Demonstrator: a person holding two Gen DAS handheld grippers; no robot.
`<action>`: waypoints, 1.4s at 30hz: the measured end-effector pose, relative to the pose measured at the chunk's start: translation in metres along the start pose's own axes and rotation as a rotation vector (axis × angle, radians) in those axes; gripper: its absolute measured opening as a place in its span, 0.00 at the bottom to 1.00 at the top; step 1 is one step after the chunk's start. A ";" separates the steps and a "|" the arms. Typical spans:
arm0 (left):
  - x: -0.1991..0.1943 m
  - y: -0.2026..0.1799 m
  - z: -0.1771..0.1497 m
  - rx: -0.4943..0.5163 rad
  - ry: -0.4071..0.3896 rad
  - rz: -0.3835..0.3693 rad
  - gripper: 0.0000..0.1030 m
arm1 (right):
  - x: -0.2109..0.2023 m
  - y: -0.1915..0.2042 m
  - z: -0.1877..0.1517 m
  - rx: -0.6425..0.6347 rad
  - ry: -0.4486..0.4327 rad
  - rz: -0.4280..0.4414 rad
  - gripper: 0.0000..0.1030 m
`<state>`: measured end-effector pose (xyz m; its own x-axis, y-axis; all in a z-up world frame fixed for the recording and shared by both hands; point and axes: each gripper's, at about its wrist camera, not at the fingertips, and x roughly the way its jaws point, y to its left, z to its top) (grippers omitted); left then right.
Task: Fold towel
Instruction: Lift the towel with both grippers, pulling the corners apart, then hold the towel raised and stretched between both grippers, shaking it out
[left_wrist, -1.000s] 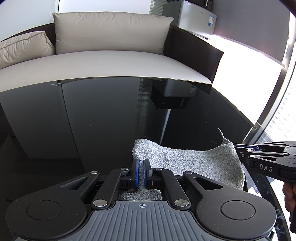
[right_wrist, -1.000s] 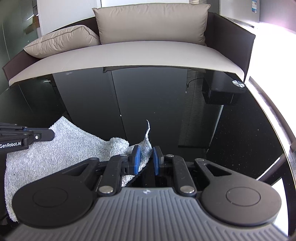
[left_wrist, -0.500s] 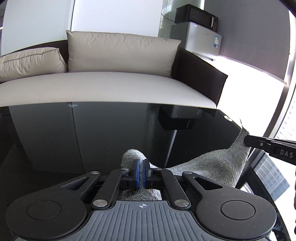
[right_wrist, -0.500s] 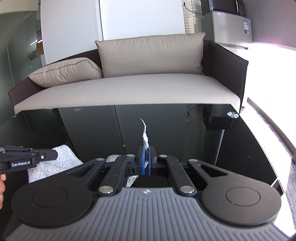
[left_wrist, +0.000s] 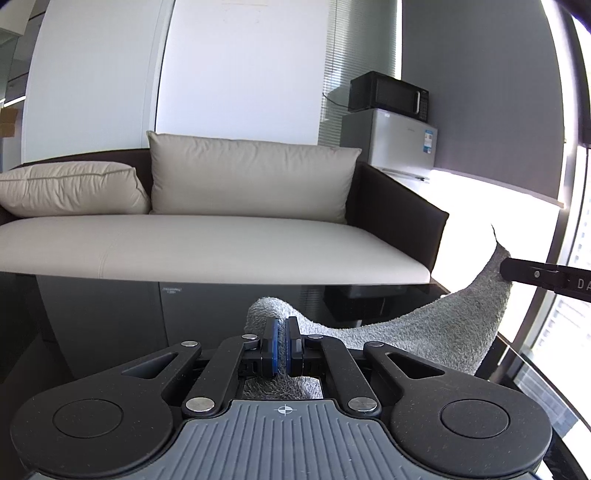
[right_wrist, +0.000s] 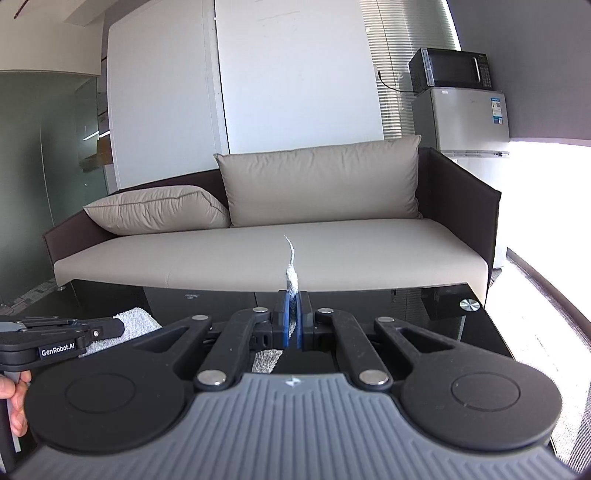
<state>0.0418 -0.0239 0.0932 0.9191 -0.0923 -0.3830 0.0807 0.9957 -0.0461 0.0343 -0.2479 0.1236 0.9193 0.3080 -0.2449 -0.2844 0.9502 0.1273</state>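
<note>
A grey terry towel (left_wrist: 424, 328) hangs stretched between my two grippers above a glossy black table (left_wrist: 110, 332). My left gripper (left_wrist: 281, 347) is shut on one corner of it. My right gripper (right_wrist: 293, 325) is shut on the other corner, whose tip (right_wrist: 290, 266) sticks up past the blue pads. In the left wrist view the right gripper (left_wrist: 546, 277) shows at the right edge, pinching the raised corner. In the right wrist view the left gripper (right_wrist: 74, 332) shows at the left with towel (right_wrist: 135, 325) behind it.
A beige sofa (left_wrist: 203, 243) with cushions stands behind the table. A small fridge (right_wrist: 461, 122) with a microwave (right_wrist: 450, 70) on top stands at the back right. A small round metal object (right_wrist: 470, 304) lies on the table's right side. A bright window is at the right.
Both grippers have risen and tilted up, lifting the towel off the table. The right gripper closed fully on its corner. The towel now hangs between them.
</note>
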 end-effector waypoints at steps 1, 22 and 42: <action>-0.005 -0.002 0.004 0.003 -0.012 0.001 0.03 | -0.004 0.002 0.004 -0.003 -0.012 0.005 0.03; -0.079 -0.052 0.041 0.071 -0.136 0.085 0.03 | -0.095 0.014 0.054 -0.051 -0.153 0.019 0.03; -0.145 -0.057 0.031 0.062 -0.175 0.062 0.03 | -0.169 0.041 0.059 -0.101 -0.195 0.016 0.03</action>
<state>-0.0839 -0.0670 0.1804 0.9756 -0.0330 -0.2171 0.0408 0.9987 0.0315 -0.1165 -0.2639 0.2270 0.9468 0.3175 -0.0520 -0.3163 0.9482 0.0303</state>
